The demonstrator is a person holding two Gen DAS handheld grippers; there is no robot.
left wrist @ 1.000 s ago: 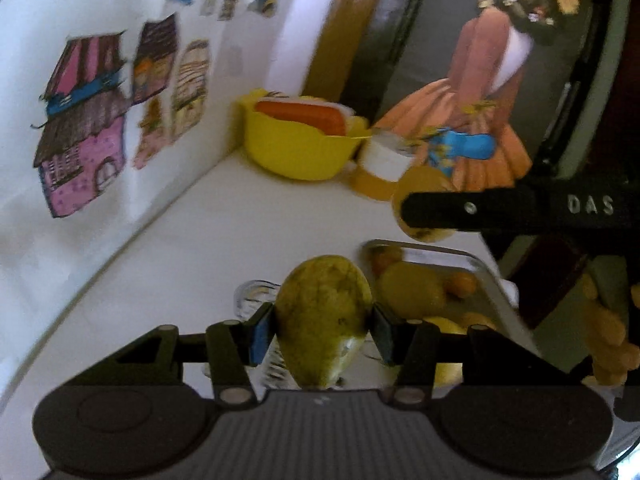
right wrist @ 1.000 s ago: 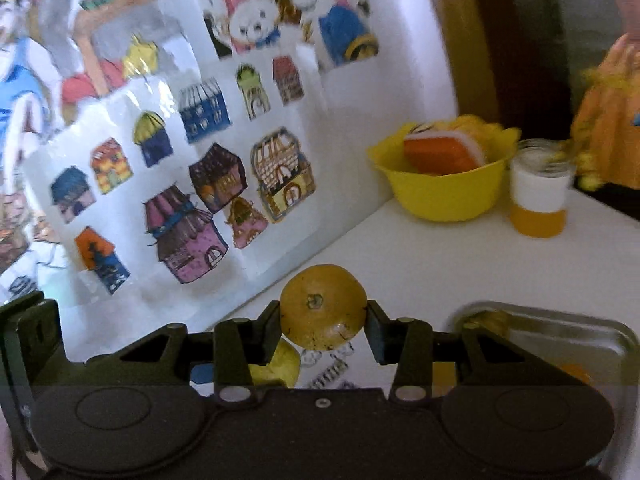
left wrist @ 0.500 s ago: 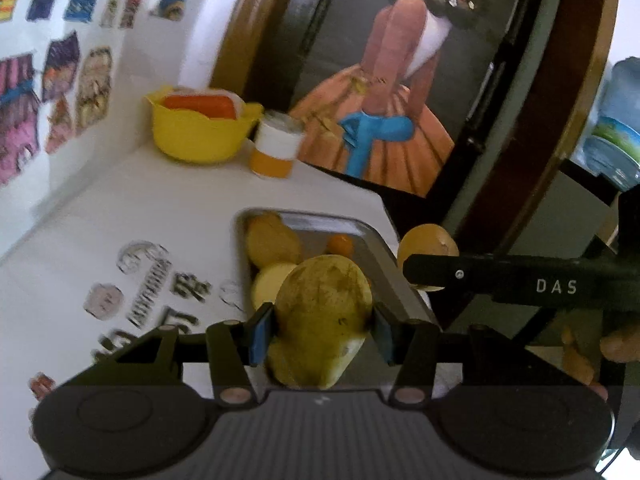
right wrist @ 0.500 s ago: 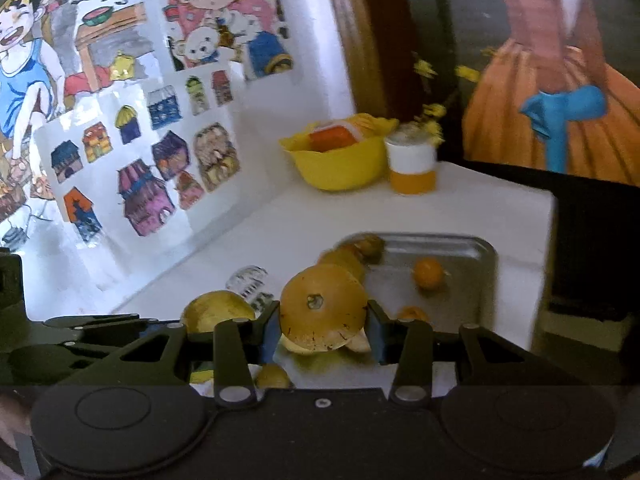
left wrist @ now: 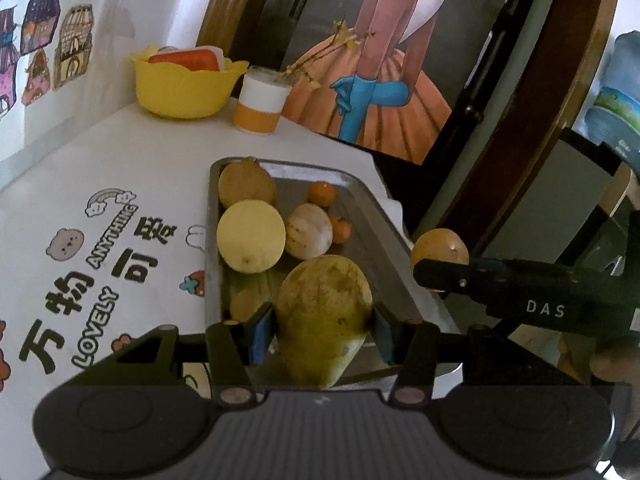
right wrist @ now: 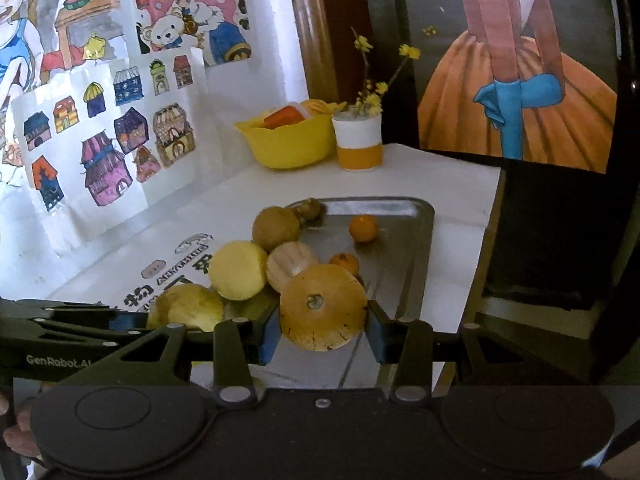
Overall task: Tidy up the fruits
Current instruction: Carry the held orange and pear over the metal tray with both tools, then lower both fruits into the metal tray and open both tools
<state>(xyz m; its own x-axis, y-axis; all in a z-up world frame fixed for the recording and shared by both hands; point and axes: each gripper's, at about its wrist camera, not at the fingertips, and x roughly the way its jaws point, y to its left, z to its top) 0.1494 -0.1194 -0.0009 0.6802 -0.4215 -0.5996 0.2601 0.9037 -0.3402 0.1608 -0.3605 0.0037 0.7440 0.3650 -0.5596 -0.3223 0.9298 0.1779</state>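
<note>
Pinching a mango (left wrist: 323,312) lengthwise, narrow end rearward, left claw (left wrist: 323,330); right claw (right wrist: 322,330) pinches orange (right wrist: 323,306).

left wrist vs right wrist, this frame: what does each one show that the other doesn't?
Left wrist only: the blue water bottle far right, and the bear-and-rainbow print with "LOVELY" on the white tabletop.

Right wrist only: the cartoon child and teddy bear posters on the wall, and the yellow flower sprigs shown clearly.

Both: the metal tray of fruit, yellow bowl, white-and-orange cup, the left tongs shut on a yellow-green mango, and the right tongs shut on a round orange fruit.
</note>
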